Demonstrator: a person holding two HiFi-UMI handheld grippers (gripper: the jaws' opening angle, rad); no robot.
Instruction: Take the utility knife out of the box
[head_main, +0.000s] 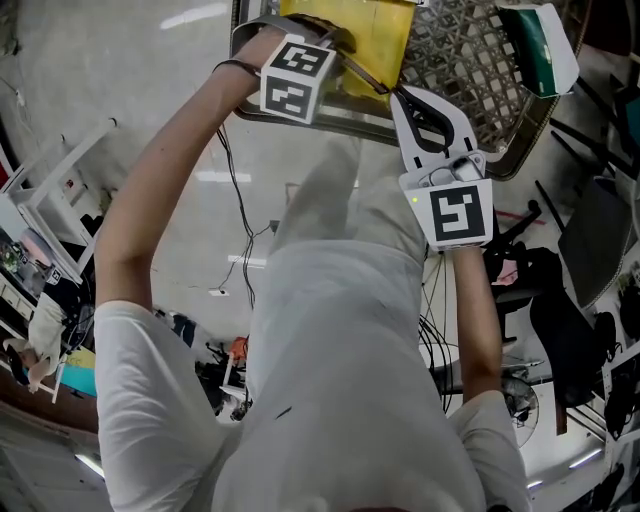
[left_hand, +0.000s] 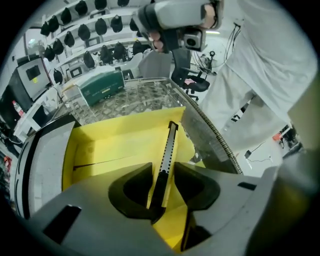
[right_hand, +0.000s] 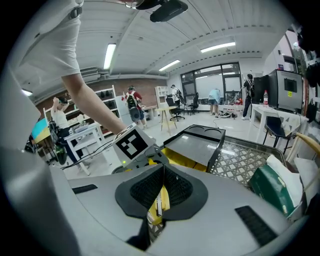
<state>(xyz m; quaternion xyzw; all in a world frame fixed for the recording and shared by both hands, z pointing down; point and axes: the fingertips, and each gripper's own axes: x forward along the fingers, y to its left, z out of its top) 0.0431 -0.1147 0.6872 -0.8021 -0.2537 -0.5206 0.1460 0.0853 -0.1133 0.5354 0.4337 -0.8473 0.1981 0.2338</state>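
Utility knife (left_hand: 168, 152), slim, silver metal with a row of small holes and a black tip, lies inside the open yellow cardboard box (left_hand: 115, 145). The left hand-held gripper (left_hand: 163, 176) has its jaws apart, one on each side of the knife. The right hand-held gripper (right_hand: 161, 185) is clamped on the box edge.

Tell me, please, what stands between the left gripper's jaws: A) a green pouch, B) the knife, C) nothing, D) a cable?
B: the knife runs between the jaws of the left gripper, inside the yellow box.
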